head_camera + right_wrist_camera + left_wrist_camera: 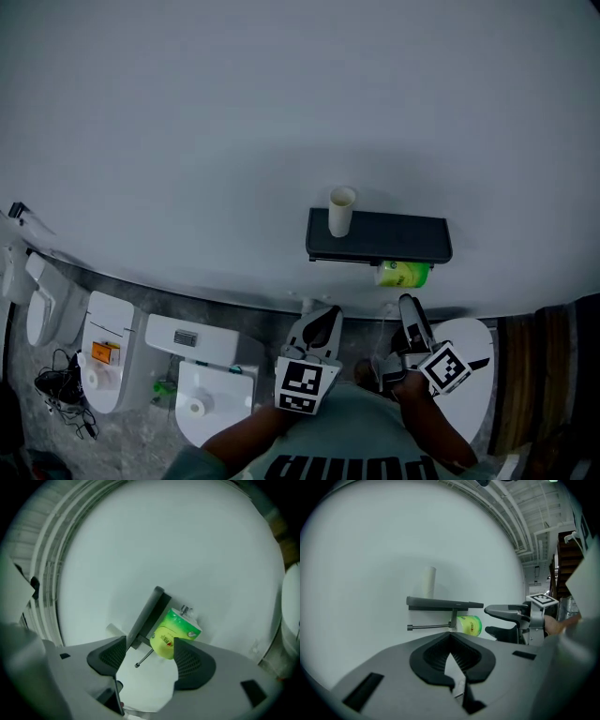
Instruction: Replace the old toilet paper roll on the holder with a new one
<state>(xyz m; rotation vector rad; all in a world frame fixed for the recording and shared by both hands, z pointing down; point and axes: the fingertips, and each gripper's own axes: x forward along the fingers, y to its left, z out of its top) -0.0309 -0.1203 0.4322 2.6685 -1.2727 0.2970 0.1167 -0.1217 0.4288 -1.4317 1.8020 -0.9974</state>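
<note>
Right gripper (149, 644), jaws spread and empty, faces the green-wrapped toilet paper roll (176, 632), which lies axis-horizontal under the black wall shelf (146, 615), straight ahead; left gripper (450, 637), jaws pressed together, stands farther left

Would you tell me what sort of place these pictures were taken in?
Most likely a toilet-fixture test room or showroom, not a home bathroom: several white ceramic toilets stand side by side along the pale wall, where a black wall-mounted paper holder carries a green-wrapped toilet paper roll.
</note>
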